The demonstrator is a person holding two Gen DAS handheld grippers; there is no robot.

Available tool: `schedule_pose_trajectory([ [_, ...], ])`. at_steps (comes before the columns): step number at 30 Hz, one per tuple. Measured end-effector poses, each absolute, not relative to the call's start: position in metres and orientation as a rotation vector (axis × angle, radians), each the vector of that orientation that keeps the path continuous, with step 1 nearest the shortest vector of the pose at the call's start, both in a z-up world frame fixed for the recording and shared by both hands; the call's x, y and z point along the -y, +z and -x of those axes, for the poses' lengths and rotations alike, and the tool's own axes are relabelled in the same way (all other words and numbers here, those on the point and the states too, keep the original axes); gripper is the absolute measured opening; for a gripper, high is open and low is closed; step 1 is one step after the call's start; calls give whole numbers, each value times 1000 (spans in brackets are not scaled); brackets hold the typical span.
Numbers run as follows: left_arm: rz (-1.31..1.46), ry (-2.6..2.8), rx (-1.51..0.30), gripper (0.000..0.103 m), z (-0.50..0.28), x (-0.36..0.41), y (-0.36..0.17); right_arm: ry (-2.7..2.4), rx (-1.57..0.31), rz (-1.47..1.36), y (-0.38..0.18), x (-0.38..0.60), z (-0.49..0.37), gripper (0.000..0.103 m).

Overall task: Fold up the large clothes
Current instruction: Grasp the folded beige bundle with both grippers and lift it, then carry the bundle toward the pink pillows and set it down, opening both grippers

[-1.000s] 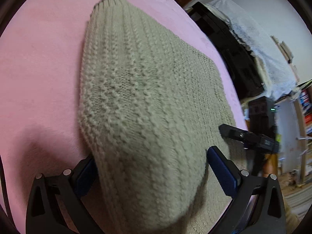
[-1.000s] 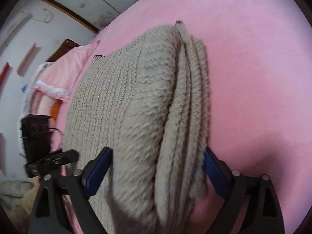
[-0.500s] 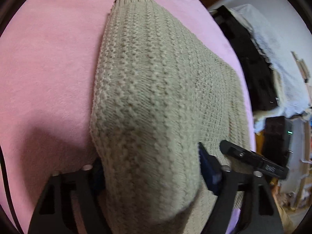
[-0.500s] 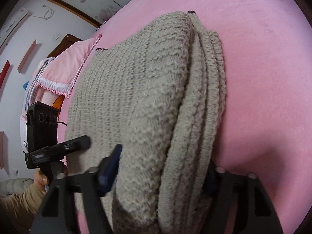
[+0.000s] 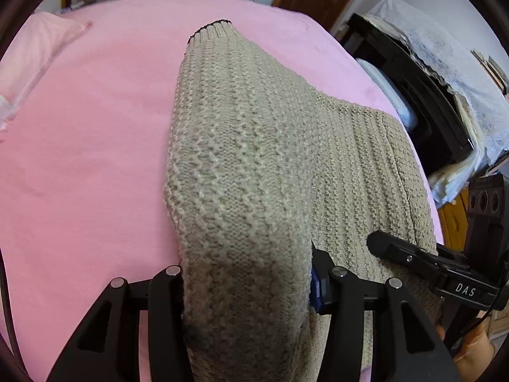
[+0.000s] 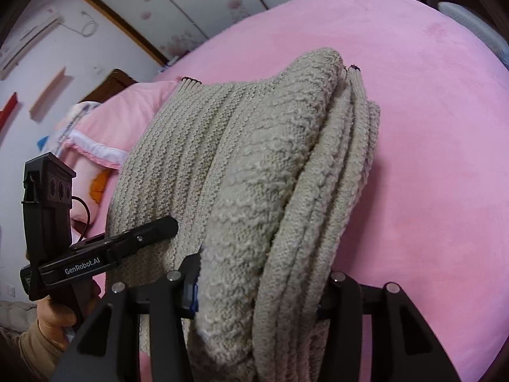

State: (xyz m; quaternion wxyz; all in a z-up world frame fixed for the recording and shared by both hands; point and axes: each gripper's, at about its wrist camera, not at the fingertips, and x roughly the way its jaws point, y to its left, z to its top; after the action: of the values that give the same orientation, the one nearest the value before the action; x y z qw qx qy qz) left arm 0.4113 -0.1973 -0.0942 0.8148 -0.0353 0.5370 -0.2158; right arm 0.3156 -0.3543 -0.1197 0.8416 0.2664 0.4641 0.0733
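Left wrist: both grippers (image 5: 246, 283) (image 6: 259, 289) clamp sweater (image 5: 241, 172).

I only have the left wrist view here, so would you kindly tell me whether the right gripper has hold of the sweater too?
Observer: Yes, the right gripper is shut on the beige sweater, clamping its near end.
Operator: Thank you; how thick is that bundle?
Observer: Several stacked folded layers show along its right edge, ending in a dark-trimmed ribbed hem.
Operator: And what lies beyond the sweater on that side?
Observer: A pink pillow with a white-trimmed edge sits at the head of the pink bedspread.
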Motion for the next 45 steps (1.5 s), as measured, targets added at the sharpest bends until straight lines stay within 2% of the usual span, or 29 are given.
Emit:
schedule_pose_trajectory([
  [8,130,-359,-1062,49,-471,65,-85,325,-930,-521,-109,241,-431,49],
  [15,166,-334,-1070,49,-524,-34,-134,355,-948,-494,-148,173,-514,49],
  [20,201,-315,-1124,50,-551,-72,-173,325,-1008,-511,-186,153,-547,49],
  [25,255,-344,-1129,59,-554,-86,-194,293,-1025,-551,-207,155,-549,50],
  [28,241,-334,-1123,73,-560,-90,-204,303,-1023,-576,-212,158,-547,50],
  [30,235,-304,-1116,93,-569,-102,-218,302,-1026,-583,-216,159,-548,52],
  [32,285,-297,-1117,101,-572,-111,-231,299,-1025,-580,-219,160,-546,56],
  [41,222,-246,-1039,103,-556,-107,-238,290,-995,-537,-221,157,-542,70],
  [45,115,-130,-1016,103,-547,-89,-221,255,-981,-488,-205,161,-527,71],
])
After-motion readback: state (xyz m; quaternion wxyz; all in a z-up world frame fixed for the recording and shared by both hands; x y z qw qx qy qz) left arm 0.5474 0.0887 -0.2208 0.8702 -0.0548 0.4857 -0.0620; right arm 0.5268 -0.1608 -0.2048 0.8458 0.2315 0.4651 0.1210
